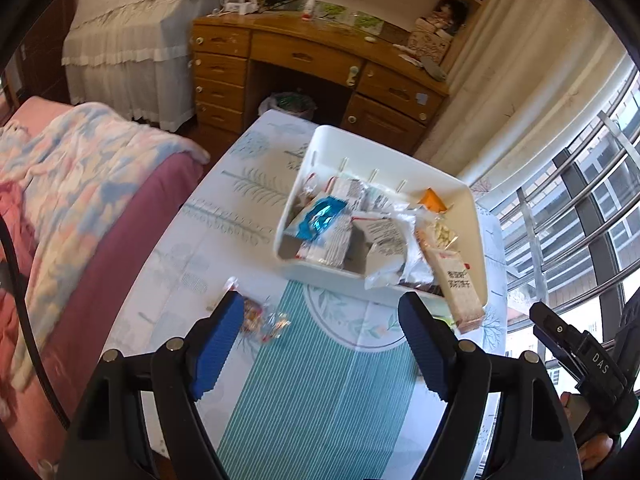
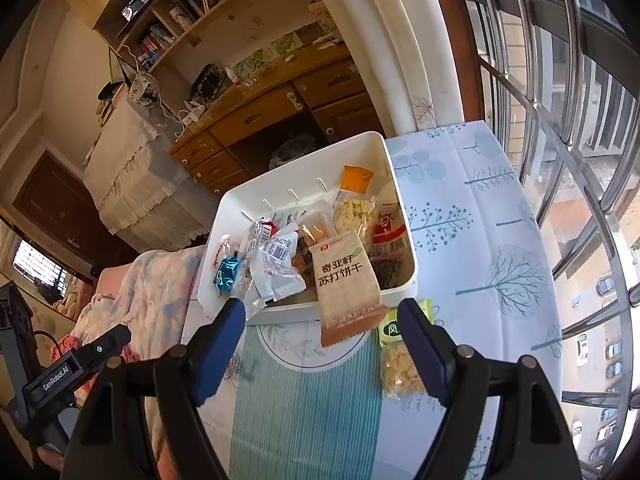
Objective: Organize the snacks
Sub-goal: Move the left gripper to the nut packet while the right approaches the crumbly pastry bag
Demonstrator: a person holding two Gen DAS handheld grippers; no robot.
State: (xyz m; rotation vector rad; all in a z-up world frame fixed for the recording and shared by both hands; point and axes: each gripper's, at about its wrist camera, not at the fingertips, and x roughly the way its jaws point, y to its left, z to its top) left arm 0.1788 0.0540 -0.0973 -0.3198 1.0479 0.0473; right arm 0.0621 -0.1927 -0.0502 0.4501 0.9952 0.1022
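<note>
Gathering loose snacks into the bin looks to be the step in hand, and by my reading it is most of the way done.

Table (image 2: 480,240): tree-print cloth with a teal striped panel down the middle, bed to its left, window to its right.

White bin (image 2: 304,176): sits on the far half of the table, open-topped. Holds a heap of packets, roughly one layer and a bit. Among them: a tan cracker packet (image 2: 346,280) leaning out over the near rim with its lower end hanging past the wall onto the cloth; a white barcode packet (image 2: 276,264); a blue foil packet (image 2: 226,274) at the left side; an orange-topped bag of pale chips (image 2: 356,204) against the far right corner.

Still outside the bin: a green-labelled bag of pale chips (image 2: 398,354) on the cloth just beside the near right corner of the bin; a small clear candy wrapper (image 1: 264,318) on the cloth, near left.

Right gripper (image 2: 322,344): jaws spread wide, empty, the green-labelled bag lying just by its right finger. Left gripper (image 1: 322,340): also wide and empty, the candy wrapper just beside its left finger.

Next move, as I judge it: each gripper shifts sideways to centre on its nearest item, closes, lifts over the rim. The cracker packet likely needs nudging in, or it may slide out.
</note>
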